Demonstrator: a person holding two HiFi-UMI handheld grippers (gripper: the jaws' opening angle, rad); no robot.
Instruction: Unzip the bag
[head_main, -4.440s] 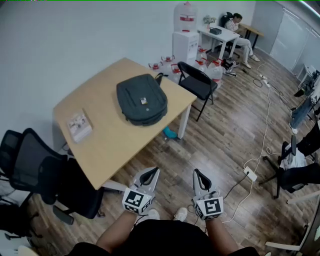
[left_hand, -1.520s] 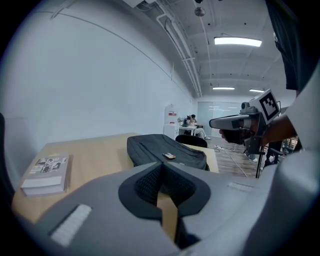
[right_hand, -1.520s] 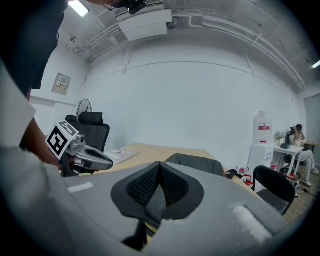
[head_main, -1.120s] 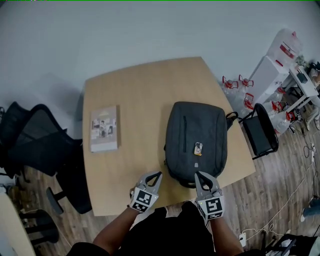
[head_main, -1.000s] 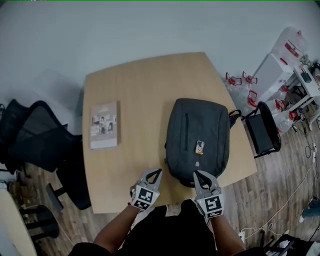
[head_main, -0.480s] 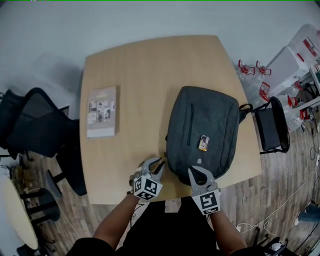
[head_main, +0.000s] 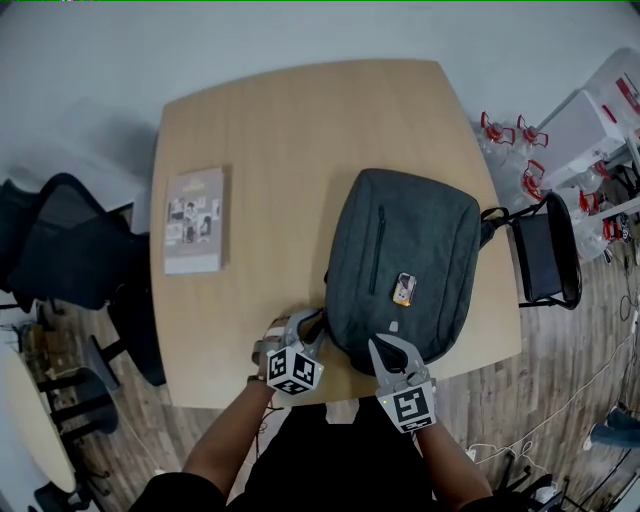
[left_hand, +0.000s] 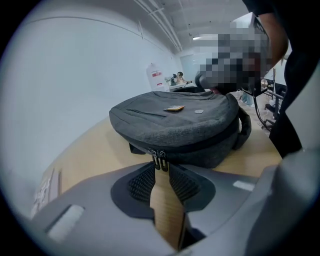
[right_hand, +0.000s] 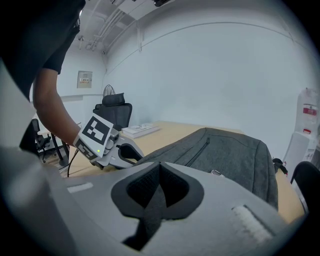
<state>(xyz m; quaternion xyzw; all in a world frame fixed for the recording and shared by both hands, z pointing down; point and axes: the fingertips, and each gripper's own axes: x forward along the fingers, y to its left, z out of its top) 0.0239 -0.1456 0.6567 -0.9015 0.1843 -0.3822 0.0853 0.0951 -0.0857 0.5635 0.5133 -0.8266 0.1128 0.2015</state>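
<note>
Nothing written could be read anywhere. The booklet (head_main: 193, 220) on the worktop (head_main: 280, 130) carried print too small to make out. The tag (head_main: 403, 289) on the bag (head_main: 400, 240) was illegible, and so was the wall notice (right_hand: 85, 79). The left gripper (head_main: 318, 316) and right gripper (head_main: 377, 342) bore only square black-and-white markers.

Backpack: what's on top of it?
On top of the backpack: a small orange tag and a closed pocket zipper. The table under it and the bag's contents are covered.

Table (head_main: 300, 130) bears a grey bag (head_main: 400, 260) and book (head_main: 194, 220).
</note>
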